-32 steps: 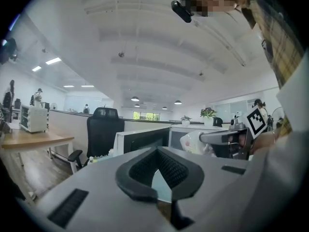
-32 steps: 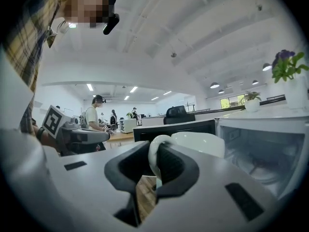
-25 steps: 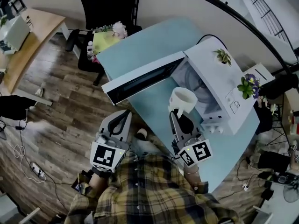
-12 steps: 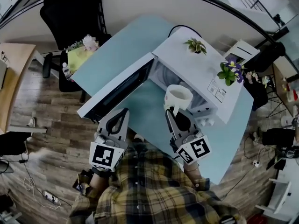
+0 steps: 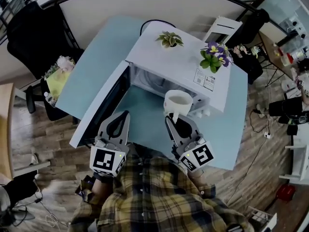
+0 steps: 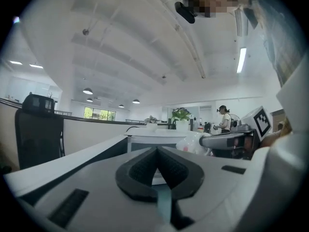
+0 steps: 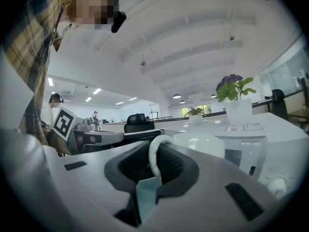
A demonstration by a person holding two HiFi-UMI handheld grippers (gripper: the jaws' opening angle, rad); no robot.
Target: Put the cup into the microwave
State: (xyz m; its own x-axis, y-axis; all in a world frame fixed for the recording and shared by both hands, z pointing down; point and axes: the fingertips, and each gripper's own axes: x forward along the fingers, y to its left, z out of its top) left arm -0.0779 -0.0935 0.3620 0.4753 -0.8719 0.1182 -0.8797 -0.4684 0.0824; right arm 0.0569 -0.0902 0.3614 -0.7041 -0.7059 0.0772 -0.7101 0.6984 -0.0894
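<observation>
white cup (image 5: pixel 177 102) is upright, handle pointing back into the right gripper (image 5: pixel 175 121), which clamps it; left gripper (image 5: pixel 121 117) is closed, empty.

You will find no print you can read here: the sticker (image 5: pixel 204 79) on top of the microwave (image 5: pixel 154 52) is too small to make out, and your left gripper (image 5: pixel 120 117) and right gripper (image 5: pixel 174 121) bear only black-and-white square markers.
</observation>
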